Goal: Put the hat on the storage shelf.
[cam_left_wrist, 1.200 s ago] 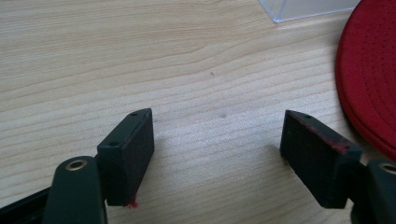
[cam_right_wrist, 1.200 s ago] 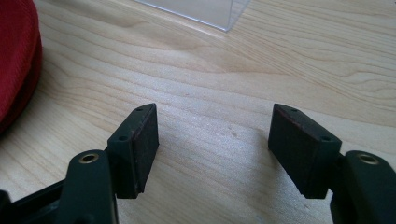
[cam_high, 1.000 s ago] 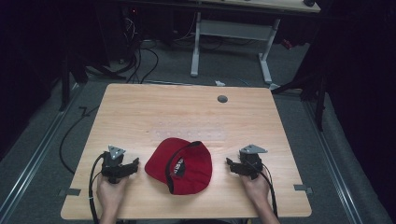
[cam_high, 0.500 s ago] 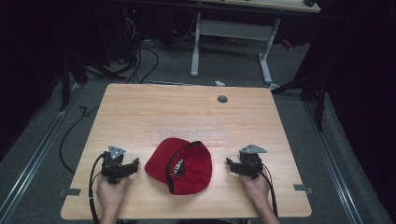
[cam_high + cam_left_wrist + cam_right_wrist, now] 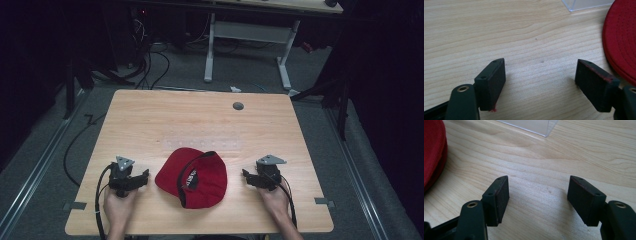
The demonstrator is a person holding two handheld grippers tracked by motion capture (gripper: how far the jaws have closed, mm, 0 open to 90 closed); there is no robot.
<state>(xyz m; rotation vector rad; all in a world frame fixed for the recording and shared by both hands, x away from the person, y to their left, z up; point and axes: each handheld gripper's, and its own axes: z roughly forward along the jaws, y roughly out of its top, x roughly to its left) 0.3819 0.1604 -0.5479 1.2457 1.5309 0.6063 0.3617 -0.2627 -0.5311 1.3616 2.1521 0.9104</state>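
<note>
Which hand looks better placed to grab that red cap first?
Probably the left. The left gripper sits closer to the cap, at its brim, with open jaws. The right gripper is also open but stands farther off the crown.

— What do we have on the table?
— A red baseball cap (image 5: 192,177), near our edge, midway across.
— How does it lie?
— Upside down, we think: its dark-edged opening faces up, with a label inside.

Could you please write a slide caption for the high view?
Red cap on wooden table between open left gripper and right gripper.
</note>
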